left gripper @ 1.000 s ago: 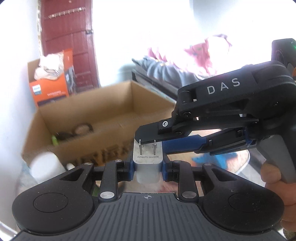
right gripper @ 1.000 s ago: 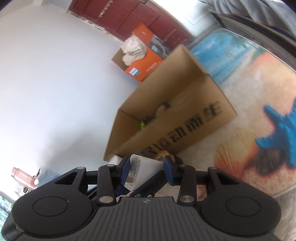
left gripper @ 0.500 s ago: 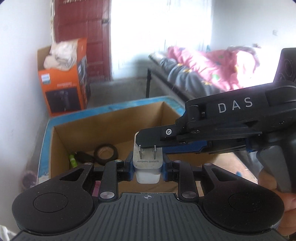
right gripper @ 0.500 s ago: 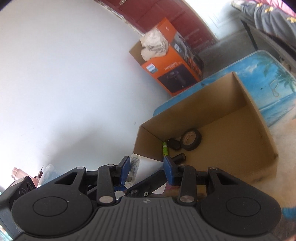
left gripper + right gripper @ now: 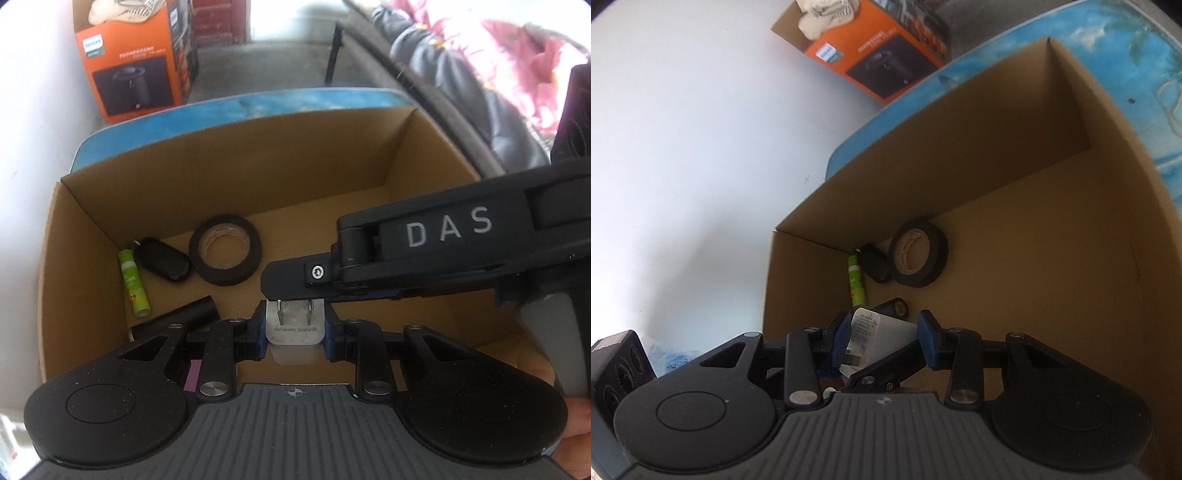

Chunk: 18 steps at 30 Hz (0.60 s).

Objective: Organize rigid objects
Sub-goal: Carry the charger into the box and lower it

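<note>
- currently, our left gripper [image 5: 294, 334] has its jaws clamped on the white charger [image 5: 294, 330], over the cardboard box [image 5: 229, 173].
- right gripper [image 5: 882, 341]: jaws closed on the same charger.
- we should lower it clear of the tape roll [image 5: 225, 254], then release level.

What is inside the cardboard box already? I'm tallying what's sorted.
Inside the cardboard box: black tape roll, black key fob, green tube, black cylinder. The claws hide its near floor.

Black gripper [image 5: 294, 334], blue pads, "DAS" lettering
</note>
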Motion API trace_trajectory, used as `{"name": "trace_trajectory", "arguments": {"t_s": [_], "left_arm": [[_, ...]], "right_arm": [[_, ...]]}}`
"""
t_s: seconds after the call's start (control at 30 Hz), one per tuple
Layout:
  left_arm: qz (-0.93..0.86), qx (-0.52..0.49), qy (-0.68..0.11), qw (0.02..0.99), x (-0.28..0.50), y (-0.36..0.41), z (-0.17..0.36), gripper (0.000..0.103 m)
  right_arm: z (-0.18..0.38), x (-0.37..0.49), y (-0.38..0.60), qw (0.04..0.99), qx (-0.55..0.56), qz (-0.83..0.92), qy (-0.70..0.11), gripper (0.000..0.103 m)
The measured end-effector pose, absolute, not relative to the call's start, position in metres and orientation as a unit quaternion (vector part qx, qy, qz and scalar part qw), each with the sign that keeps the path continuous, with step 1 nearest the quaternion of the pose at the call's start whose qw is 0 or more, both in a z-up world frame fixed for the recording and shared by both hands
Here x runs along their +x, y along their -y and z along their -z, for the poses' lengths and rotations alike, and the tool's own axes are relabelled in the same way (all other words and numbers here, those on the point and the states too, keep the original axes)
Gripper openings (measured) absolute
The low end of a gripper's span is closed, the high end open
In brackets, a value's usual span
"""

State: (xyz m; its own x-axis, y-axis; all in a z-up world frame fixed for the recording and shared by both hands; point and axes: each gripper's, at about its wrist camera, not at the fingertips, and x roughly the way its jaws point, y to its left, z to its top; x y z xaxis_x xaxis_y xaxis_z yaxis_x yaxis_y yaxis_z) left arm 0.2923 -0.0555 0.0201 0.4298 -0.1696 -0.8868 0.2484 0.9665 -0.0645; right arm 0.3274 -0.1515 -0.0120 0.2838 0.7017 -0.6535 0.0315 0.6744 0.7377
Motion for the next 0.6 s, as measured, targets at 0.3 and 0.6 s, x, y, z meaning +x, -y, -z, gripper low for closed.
{"name": "trace_trajectory", "arguments": {"t_s": [0.3, 0.6], "left_arm": [[0.099, 0.030, -0.561, 0.821, 0.318, 0.053, -0.002, 0.027], [0.114, 0.013, -0.565, 0.817, 0.316, 0.052, -0.007, 0.034]], "right_arm": [[0.032, 0.352, 0.134, 0.720, 0.304, -0.236, -0.578, 0.043], [0.037, 0.359, 0.132, 0.723, 0.300, -0.234, -0.576, 0.043]]}}
